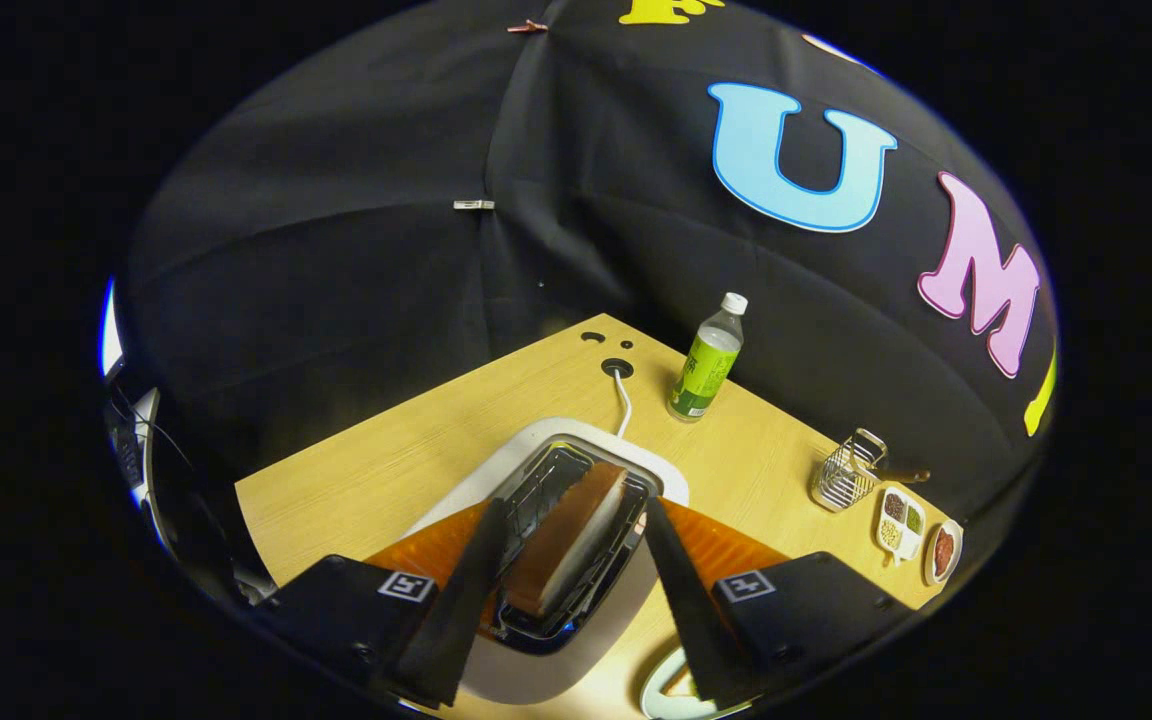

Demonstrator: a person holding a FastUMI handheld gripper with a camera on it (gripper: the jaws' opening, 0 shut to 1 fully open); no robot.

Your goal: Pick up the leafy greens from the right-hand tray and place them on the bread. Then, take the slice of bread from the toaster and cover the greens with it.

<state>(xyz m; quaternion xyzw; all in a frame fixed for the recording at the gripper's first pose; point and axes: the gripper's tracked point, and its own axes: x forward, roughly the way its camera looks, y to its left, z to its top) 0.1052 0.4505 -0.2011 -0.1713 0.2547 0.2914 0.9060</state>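
As my gripper point(571, 545) straddles the bread slice point(571, 545) in the toaster point(576, 440) at lower centre, fingers apart, a skewed close could jam it against the slot.

No txt I can read here. Bottle point(706, 362) label too small/blurred to make out. My gripper point(573, 518) blocks carry square coded markers, patterns only, no letters or nos.
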